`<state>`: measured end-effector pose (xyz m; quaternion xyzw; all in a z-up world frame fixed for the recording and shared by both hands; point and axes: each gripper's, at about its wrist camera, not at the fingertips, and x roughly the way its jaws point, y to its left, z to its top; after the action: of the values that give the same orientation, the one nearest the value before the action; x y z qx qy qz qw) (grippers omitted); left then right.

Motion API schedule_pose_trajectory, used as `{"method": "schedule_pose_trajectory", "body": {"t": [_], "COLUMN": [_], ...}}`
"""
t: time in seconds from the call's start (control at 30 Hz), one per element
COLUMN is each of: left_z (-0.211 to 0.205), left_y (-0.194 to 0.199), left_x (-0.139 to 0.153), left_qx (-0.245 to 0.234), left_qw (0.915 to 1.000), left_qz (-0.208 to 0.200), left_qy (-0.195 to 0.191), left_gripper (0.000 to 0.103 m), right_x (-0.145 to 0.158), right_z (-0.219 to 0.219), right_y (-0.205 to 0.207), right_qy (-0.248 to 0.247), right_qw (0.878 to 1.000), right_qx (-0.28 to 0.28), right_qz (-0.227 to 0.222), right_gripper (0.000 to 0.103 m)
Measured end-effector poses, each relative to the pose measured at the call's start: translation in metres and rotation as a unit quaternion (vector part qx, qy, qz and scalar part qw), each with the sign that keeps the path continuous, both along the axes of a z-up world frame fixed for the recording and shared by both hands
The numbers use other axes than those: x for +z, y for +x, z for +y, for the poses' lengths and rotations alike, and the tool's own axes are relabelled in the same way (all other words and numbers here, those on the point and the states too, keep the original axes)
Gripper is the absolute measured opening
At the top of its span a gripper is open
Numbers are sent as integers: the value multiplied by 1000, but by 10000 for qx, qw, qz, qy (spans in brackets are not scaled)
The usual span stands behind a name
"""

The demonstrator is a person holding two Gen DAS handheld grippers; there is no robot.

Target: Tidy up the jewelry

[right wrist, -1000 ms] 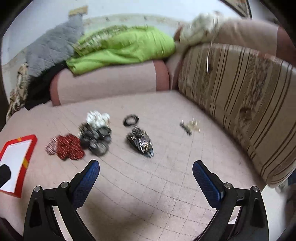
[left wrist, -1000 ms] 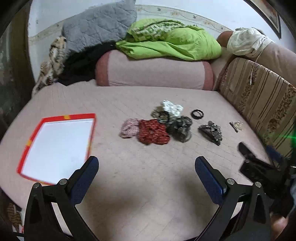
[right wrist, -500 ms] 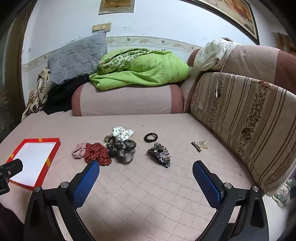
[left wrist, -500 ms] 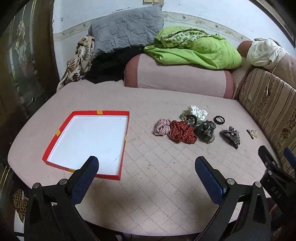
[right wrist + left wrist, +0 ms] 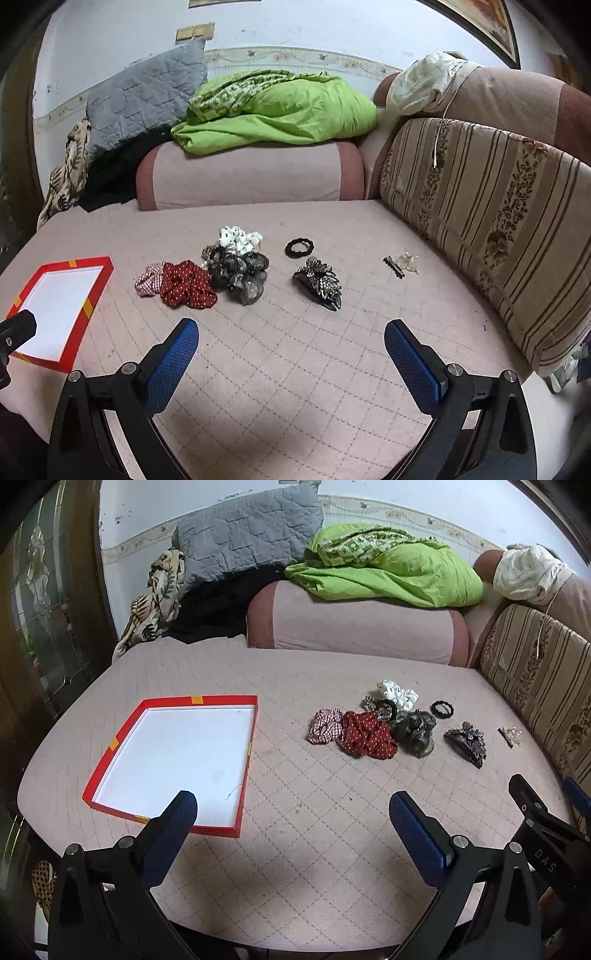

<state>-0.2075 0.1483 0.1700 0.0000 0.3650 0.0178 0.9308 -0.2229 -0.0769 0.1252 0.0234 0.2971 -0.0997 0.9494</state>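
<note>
A red-rimmed tray with a white floor (image 5: pixel 255 720) (image 5: pixel 99 284) lies on the pink quilted seat at the left. A heap of scrunchies lies in the middle: checked pink (image 5: pixel 325 729), red dotted (image 5: pixel 365 734) (image 5: pixel 186 282), dark grey (image 5: pixel 415 727) (image 5: pixel 240 275), white dotted (image 5: pixel 399 692) (image 5: pixel 240 236). A black hair tie (image 5: pixel 442 709) (image 5: pixel 299 246), a dark jewelled clip (image 5: pixel 467 740) (image 5: pixel 319 282) and small pins (image 5: pixel 509 734) (image 5: pixel 400 264) lie to the right. My left gripper (image 5: pixel 291 814) and right gripper (image 5: pixel 291 338) are open, empty, near the front edge.
A pink bolster (image 5: pixel 354 624) with a green blanket (image 5: pixel 388 568) and a grey pillow (image 5: pixel 243 535) stands behind. A striped back cushion (image 5: pixel 498 206) bounds the right side. The right gripper's body (image 5: pixel 543 823) shows at the left view's right edge.
Both grippers have pulled back and up from the items, so the whole seat and tray show. Both stay open and empty.
</note>
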Motion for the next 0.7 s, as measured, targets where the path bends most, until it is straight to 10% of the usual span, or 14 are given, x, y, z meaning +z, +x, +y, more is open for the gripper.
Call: {"method": "schedule_pose_trajectory", "body": {"t": [0.7], "left_z": [-7], "left_y": [19], "left_x": [-26], "left_qx": [-296], "left_qw": [9987], "left_qz": [411], "left_qy": [-18], "left_gripper": [103], "right_x": [-27], "right_z": [-4], "right_y": [21], "right_qy": [152], "right_qw": [9982], "right_qx": [-9], "right_qz": [582], "right_gripper": [102]}}
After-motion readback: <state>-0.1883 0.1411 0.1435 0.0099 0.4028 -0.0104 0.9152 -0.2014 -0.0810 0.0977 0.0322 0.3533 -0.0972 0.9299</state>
